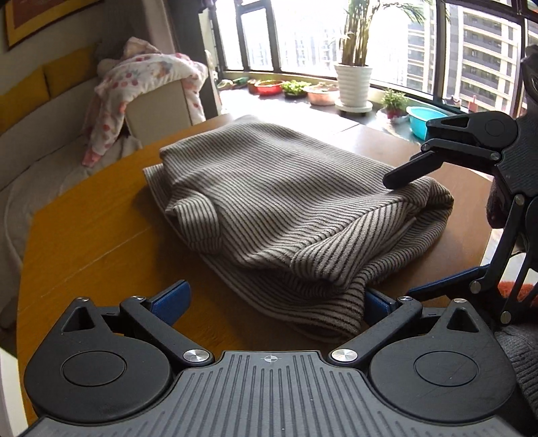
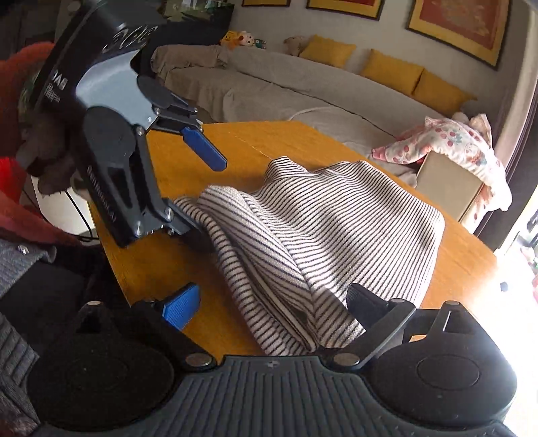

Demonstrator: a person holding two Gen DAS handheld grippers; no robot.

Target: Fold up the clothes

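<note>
Folded striped garment (image 1: pixel 285 208) lies between both spread tongs, left (image 1: pixel 274 304) and right (image 2: pixel 272 304).

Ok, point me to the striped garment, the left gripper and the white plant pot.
striped garment (image 1: pixel 285 188), left wrist view, flat top layer.
left gripper (image 1: pixel 272 302), left wrist view, midway between fingertips.
white plant pot (image 1: pixel 353 84), left wrist view, ribbed side.

Home living room, high-rise flat. Long sofa (image 2: pixel 302 87) under a loose cover with yellow cushions (image 2: pixel 390 70), framed pictures (image 2: pixel 460 27) on the wall above, soft toys (image 2: pixel 242 38) at the far end. Wooden table (image 1: pixel 84 235) in the middle. Curved bay window (image 1: pixel 420 40) looks onto apartment blocks; potted plant (image 1: pixel 353 80) and bowls (image 1: pixel 269 86) along the sill.
</note>
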